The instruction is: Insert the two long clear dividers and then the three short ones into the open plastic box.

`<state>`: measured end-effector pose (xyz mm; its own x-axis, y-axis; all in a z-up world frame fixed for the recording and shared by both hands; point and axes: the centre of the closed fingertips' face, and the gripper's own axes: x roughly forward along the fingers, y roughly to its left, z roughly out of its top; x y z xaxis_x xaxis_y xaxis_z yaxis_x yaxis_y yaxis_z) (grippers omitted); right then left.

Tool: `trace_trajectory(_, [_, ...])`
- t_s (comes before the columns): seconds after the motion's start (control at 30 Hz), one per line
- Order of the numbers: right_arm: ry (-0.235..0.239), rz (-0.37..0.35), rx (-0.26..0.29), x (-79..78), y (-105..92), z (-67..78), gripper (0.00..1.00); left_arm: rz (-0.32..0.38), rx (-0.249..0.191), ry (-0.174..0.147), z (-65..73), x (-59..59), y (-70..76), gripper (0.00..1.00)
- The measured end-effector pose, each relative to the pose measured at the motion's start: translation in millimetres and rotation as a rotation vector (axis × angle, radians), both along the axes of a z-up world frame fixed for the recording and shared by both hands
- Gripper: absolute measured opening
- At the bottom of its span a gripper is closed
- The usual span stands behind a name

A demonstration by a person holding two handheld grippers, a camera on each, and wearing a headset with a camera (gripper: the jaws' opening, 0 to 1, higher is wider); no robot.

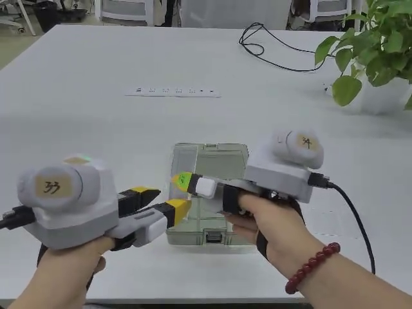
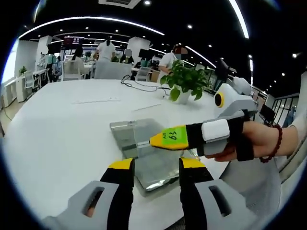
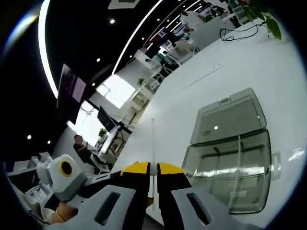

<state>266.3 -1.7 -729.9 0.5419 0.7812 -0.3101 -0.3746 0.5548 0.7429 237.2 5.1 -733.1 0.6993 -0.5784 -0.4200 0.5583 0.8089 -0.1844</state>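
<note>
The clear plastic box (image 1: 207, 228) lies open at the near table edge, its lid (image 1: 209, 154) folded flat behind it. My right gripper (image 1: 182, 181) reaches in from the right over the box. In the right gripper view it (image 3: 152, 168) is shut on a thin clear divider (image 3: 153, 139) that stands up between the jaws. One long divider (image 3: 237, 172) stands inside the box base (image 3: 254, 191). My left gripper (image 1: 153, 201) is open at the box's left side, with nothing between its fingers (image 2: 121, 173). The left gripper view shows the box (image 2: 158, 175) just ahead and the right gripper (image 2: 160, 140) above it.
A pale flat strip (image 1: 172, 91) lies farther back on the white table (image 1: 90, 116). A potted plant (image 1: 376, 51) stands at the back right, with a black cable (image 1: 270, 48) looped beside it. Chairs and people are beyond the table.
</note>
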Motion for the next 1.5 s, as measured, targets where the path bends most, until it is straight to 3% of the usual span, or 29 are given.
trace_trajectory(0.1, [0.037,-0.01,-0.029,0.9,-5.8,-3.9,0.06,-0.017,0.03,-0.019,1.9,-3.1,-0.6,0.41])
trace_trajectory(0.13, [0.032,-0.017,-0.032,2.4,-7.8,-2.8,0.06,-0.023,0.032,-0.031,3.3,-3.6,-0.4,0.42])
trace_trajectory(0.23, [0.079,-0.039,-0.058,4.0,-16.6,-7.1,0.06,-0.028,0.034,-0.051,5.6,-4.8,1.1,0.49])
trace_trajectory(0.43, [0.147,-0.044,-0.15,4.3,-30.4,-16.6,0.06,-0.05,0.08,-0.082,4.9,-7.6,3.5,0.62])
trace_trajectory(0.7, [0.276,-0.041,-0.24,-0.8,-40.2,-29.7,0.06,-0.071,0.07,-0.104,6.6,-10.6,1.8,0.77])
trace_trajectory(0.77, [0.278,-0.042,-0.265,0.1,-41.3,-31.6,0.06,-0.071,0.087,-0.117,7.4,-10.9,3.9,0.77])
trace_trajectory(1.1, [0.374,-0.043,-0.371,2.5,-47.8,-45.1,0.06,-0.105,0.115,-0.118,2.9,-13.0,8.3,0.88])
trace_trajectory(1.5, [0.45,-0.038,-0.437,9.2,-49.4,-56.0,0.06,-0.144,0.132,-0.112,-2.4,-13.4,6.7,1.0])
